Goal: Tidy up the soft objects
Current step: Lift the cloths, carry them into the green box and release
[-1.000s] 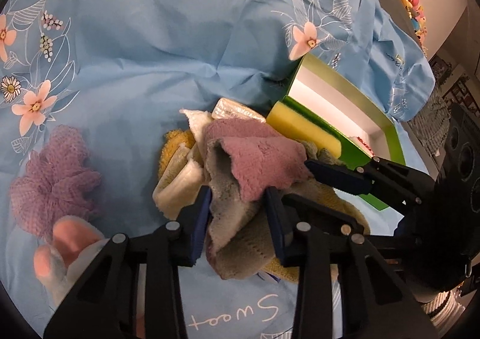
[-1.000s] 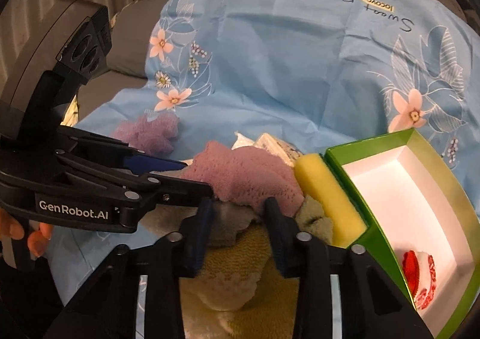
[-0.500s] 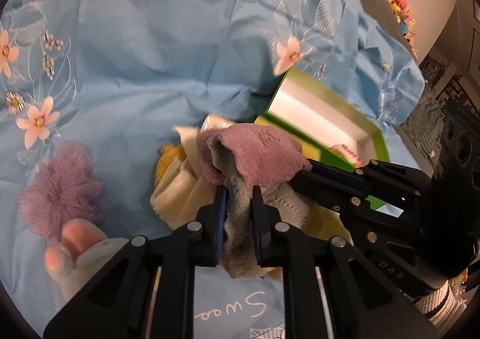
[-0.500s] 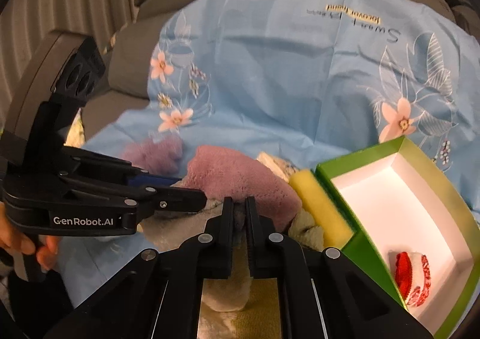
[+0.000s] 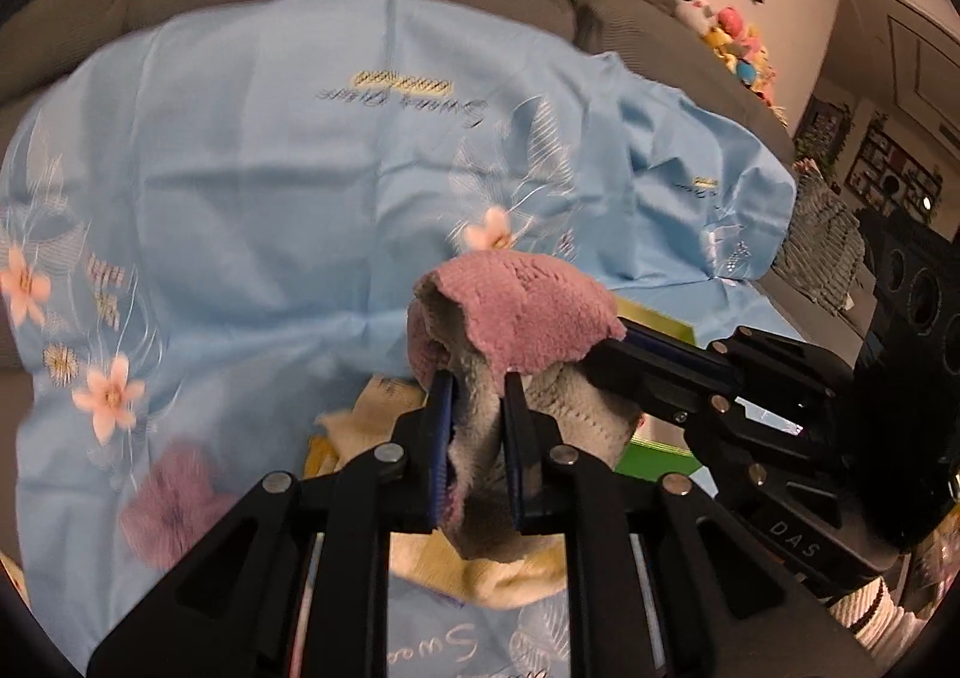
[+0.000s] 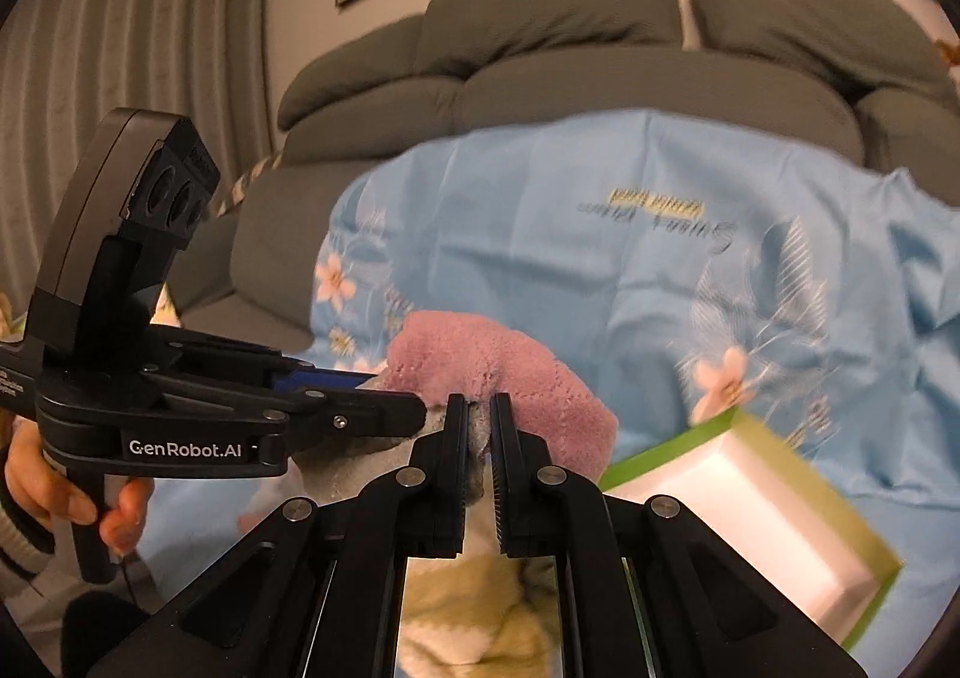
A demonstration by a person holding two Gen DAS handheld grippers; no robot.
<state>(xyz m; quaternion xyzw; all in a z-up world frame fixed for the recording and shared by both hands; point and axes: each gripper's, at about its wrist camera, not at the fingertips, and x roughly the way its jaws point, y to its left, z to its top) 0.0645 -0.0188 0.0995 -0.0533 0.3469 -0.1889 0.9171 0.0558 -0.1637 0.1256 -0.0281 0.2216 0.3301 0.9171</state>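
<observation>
A pink-and-grey knitted cloth (image 5: 528,318) hangs lifted above the blue flowered sheet (image 5: 270,198). My left gripper (image 5: 477,396) is shut on its near edge. My right gripper (image 6: 478,414) is shut on the same cloth (image 6: 510,372), whose pink side drapes over the fingertips. In the left wrist view the right gripper (image 5: 624,342) reaches in from the right to the cloth. In the right wrist view the left gripper (image 6: 414,408) comes in from the left. Below the cloth lies a pile of yellow and cream cloths (image 5: 354,426), also seen under my right gripper as yellow cloths (image 6: 480,600).
A green box with a white inside (image 6: 750,498) sits on the sheet at the right. A purple mesh puff (image 5: 174,510) lies at the lower left. A grey sofa (image 6: 600,60) backs the sheet. Plush toys (image 5: 726,36) sit on its arm. A person's hand (image 6: 36,492) holds the left gripper's handle.
Both grippers closed on the pink-and-grey cloth and rose with it, lifting it off the pile. The views tipped up, so the sofa back and wall came into sight.
</observation>
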